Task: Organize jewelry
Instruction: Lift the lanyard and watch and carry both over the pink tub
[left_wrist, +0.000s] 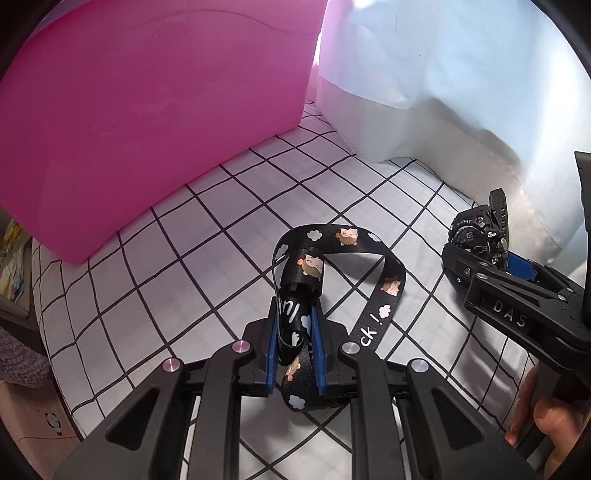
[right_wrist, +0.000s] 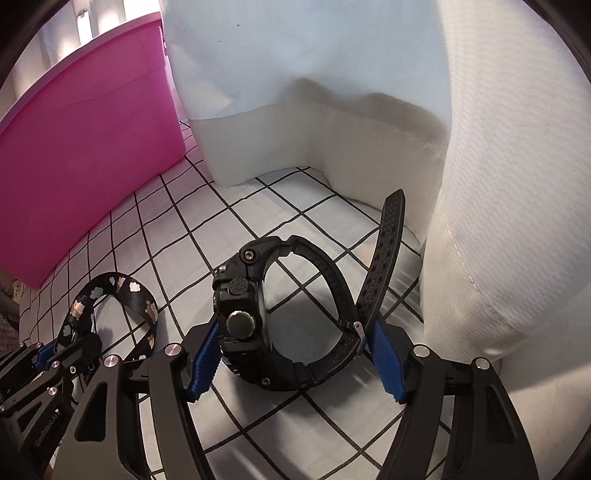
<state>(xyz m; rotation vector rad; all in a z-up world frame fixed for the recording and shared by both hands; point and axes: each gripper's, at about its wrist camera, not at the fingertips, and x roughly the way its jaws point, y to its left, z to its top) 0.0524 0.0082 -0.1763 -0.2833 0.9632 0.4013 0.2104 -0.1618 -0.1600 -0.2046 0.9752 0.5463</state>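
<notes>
We see the left gripper (left_wrist: 295, 343) closed on the black lanyard (left_wrist: 354, 254), a printed strap with clouds and small animals. Its blue fingers (left_wrist: 272, 350) pinch a folded part of the strap, and the rest of the loop lies forward of them on the checked cloth (left_wrist: 207, 236) of the counter.

The right gripper (right_wrist: 295, 354) stands wide around the black sport watch (right_wrist: 258, 314). The watch rests on its side between the two blue fingers (right_wrist: 203, 365): the case is at the left finger, the buckle at the right one. So the closed band lies across the gap, and the free strap end points up and away. The left finger seems to touch the case, but we cannot say that the pads press it.

For the watch, the right hand is clearly the nearer one.

We count one lanyard, one watch, one pink box (left_wrist: 147, 103) and one white fabric bin (right_wrist: 332, 110), both behind the things.
</notes>
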